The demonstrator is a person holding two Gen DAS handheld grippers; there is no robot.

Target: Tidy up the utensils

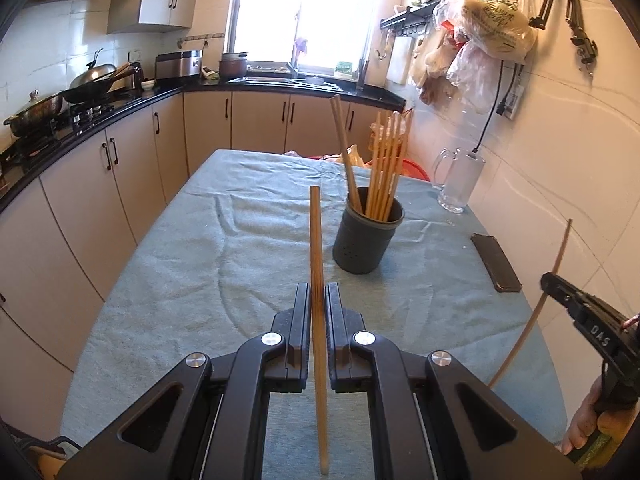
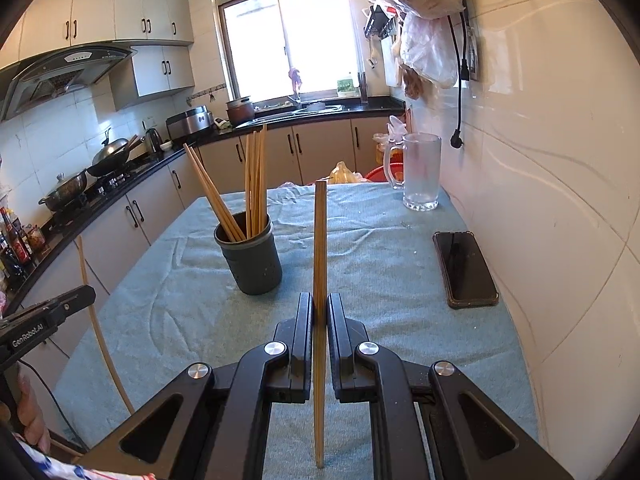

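A dark round utensil holder [image 1: 367, 236] stands on the table's blue-green cloth [image 1: 180, 264] with several wooden chopsticks [image 1: 386, 164] upright in it. It also shows in the right wrist view [image 2: 252, 258]. My left gripper [image 1: 318, 292] is shut on one upright wooden chopstick [image 1: 316, 236], short of the holder and left of it. My right gripper [image 2: 320, 302] is shut on another upright chopstick [image 2: 320, 236], right of the holder. Each gripper shows at the edge of the other's view, with its chopstick [image 1: 554, 268] [image 2: 90, 304].
A black phone [image 2: 464, 268] lies flat near the table's right edge by the tiled wall. A glass mug [image 2: 420, 174] stands at the far right corner. Kitchen counters with pots [image 1: 36, 114] run along the left. Plastic bags [image 1: 492, 20] hang on the right wall.
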